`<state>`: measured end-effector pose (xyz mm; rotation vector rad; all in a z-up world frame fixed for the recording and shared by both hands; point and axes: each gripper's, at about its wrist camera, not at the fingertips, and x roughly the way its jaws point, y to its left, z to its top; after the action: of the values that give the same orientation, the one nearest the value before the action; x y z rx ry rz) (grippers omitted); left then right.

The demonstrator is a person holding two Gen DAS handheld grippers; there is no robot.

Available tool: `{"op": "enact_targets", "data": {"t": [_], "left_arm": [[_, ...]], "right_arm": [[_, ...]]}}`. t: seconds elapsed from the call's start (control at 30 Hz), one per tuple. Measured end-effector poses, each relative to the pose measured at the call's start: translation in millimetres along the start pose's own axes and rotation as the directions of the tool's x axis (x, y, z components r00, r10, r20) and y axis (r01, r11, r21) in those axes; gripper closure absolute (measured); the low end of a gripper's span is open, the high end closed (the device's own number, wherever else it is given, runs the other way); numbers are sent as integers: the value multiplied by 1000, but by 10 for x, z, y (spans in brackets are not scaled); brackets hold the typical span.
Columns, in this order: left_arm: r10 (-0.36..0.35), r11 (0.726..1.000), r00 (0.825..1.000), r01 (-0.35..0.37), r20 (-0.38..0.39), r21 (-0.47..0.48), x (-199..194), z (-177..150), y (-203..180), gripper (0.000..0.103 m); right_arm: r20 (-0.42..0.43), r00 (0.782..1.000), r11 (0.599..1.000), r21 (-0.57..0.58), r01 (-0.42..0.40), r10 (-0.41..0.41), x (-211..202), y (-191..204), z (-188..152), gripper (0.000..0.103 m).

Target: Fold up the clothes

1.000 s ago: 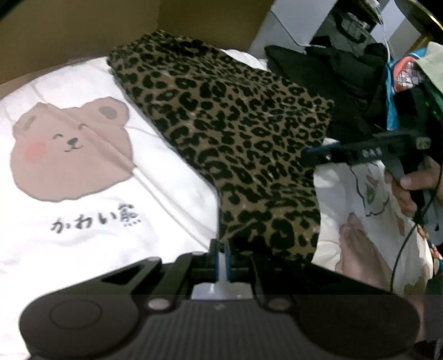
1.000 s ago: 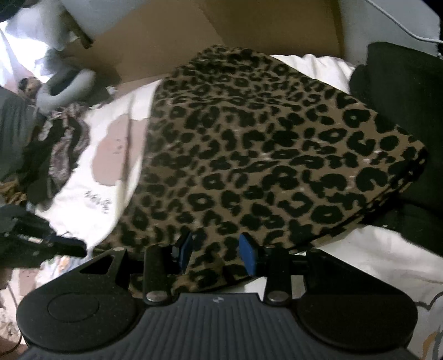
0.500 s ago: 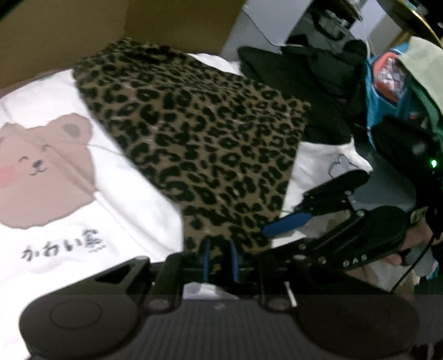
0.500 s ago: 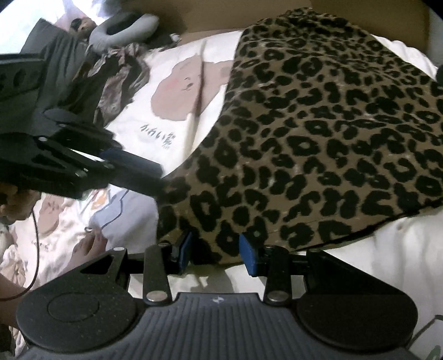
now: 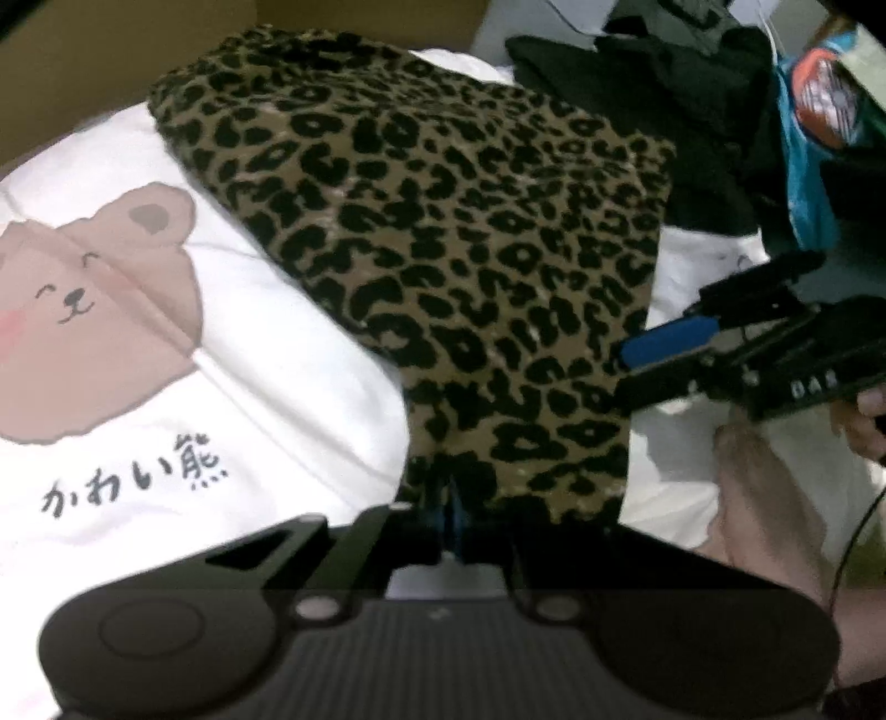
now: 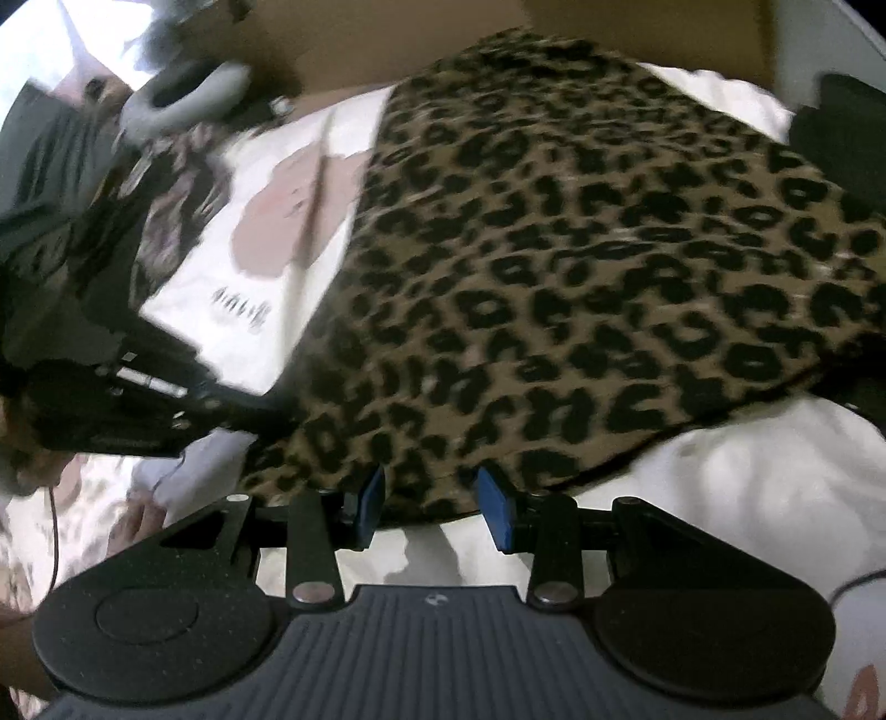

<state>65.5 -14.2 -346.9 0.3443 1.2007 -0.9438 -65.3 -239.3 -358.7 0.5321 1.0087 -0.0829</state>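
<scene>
A leopard-print garment (image 5: 470, 249) lies flat on white bear-print bedding (image 5: 166, 387). My left gripper (image 5: 447, 512) is shut on the garment's near edge, its blue pads pressed together over the cloth. It shows as a dark blurred shape at the garment's left corner (image 6: 166, 404) in the right wrist view. My right gripper (image 6: 433, 501) is open, with the leopard garment's (image 6: 581, 277) near hem lying between its blue pads. In the left wrist view the right gripper (image 5: 653, 360) straddles the garment's right edge.
A pile of dark clothes (image 5: 664, 99) and a blue bag (image 5: 808, 166) sit past the garment on the right. A grey neck pillow (image 6: 188, 99) and dark patterned clothes (image 6: 166, 194) lie at the bed's left. A brown headboard (image 5: 138, 50) runs behind. A hand (image 5: 869, 410) holds the right gripper.
The left gripper's pads, slightly apart half a second ago, are now pressed shut on the hem. The right gripper has drawn back from the left one along the garment's edge, still open.
</scene>
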Motion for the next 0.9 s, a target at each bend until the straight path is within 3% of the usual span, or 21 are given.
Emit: {"op": "enact_targets", "data": {"t": [0.03,0.07,0.1,0.13,0.33,0.63,0.73,0.8,0.9], "left_arm": [[-2,1000,1000,2,12,-7,-52,-2,11,76],[-2,1000,1000,3,27,-20,-110,-7,30,59],[-2,999,999,3,44,-35,-171,-13,52,51],[-3,999,999,5,52,-53,-211,-19,82,50],[-33,985,998,43,59,-168,-265,-46,289,51],[-141,944,989,150,52,-295,-44,-134,467,53],[-181,923,982,187,49,-336,33,-143,512,61],[-206,903,978,206,40,-377,78,-166,562,74],[-234,883,971,232,47,-408,80,-211,621,85]], "right_arm": [[9,1000,1000,26,2,-2,-36,-55,7,59],[20,1000,998,59,-1,0,-80,-121,9,59],[29,1000,996,88,-4,1,-118,-176,9,59],[36,999,994,113,-6,2,-151,-223,2,59],[47,997,961,266,-75,65,-210,-437,-109,58],[53,988,898,412,-154,145,-56,-556,-273,54],[72,983,873,452,-184,169,3,-598,-265,53],[82,979,862,464,-202,186,41,-605,-258,50],[103,974,842,490,-226,202,98,-617,-259,49]]}}
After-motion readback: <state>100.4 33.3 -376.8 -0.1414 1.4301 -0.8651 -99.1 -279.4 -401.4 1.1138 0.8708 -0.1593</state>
